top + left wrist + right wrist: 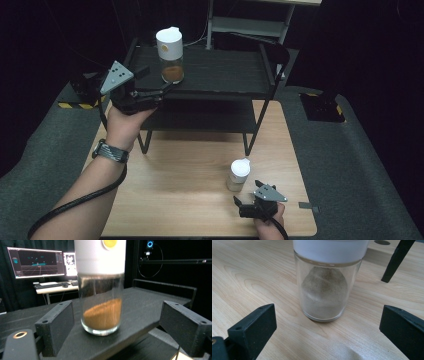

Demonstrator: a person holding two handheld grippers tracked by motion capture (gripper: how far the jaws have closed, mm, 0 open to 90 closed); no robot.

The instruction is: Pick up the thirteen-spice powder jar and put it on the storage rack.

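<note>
Both tongs (167,86) (236,200) open, apparently empty

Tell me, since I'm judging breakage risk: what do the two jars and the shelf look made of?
Tall jar and short jar: clear, glossy bodies, glass or hard plastic; matte white lids, likely plastic. Shelf: matte black with faint grain, probably painted wood.

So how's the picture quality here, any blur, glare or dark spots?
High view: room black, only the wooden table and black shelf lit. Left gripper view: the brown-powder jar is soft, with faint reflections on its glass; bright monitors behind. Right gripper view: the pale-powder jar is fairly sharp, evenly lit, its lid cropped.
</note>
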